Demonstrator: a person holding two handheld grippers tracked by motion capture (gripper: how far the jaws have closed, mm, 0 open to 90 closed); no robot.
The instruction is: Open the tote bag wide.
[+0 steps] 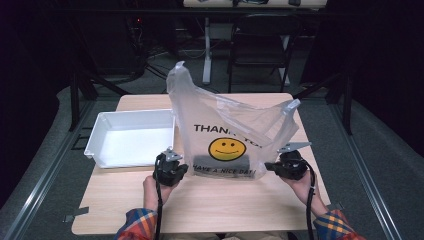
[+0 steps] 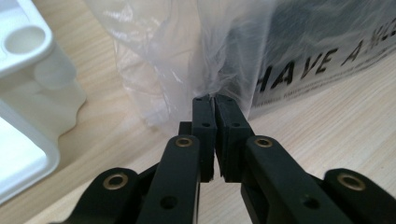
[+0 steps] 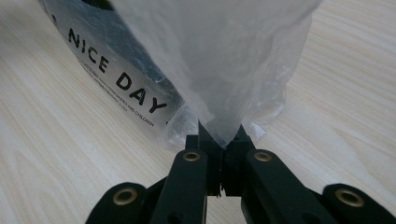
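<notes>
Nearest me, my plaid sleeves (image 1: pixel 136 225) come in from the bottom edge, and from the left I have the white tray (image 1: pixel 100 134) sitting open on the far-left part of the table, just beside the bag; my left gripper (image 1: pixel 176 170) has its jaws pressed together on a pinch of film at the bag's lower left corner, seen clearly in the left gripper view (image 2: pixel 214 105); the plastic bag (image 1: pixel 227 125) stands upright at the table's middle, smiley face and lettering toward me, something dark lying in its bottom; my right gripper (image 1: pixel 272 167) is likewise clamped on the film at the lower right corner (image 3: pixel 219 140).

I judge the step in hand to be taking hold of both bottom corners, with the dark thing not yet out; the next move would call for raising both corners evenly so the contents slide toward the mouth, keeping the thin film from slipping out of either pinch.

Light wood-grain table (image 1: pixel 200 210), bare in front of me; beyond it a dim room, a dark chair (image 1: pixel 260 35), a table leg and cables on a grey floor.
</notes>
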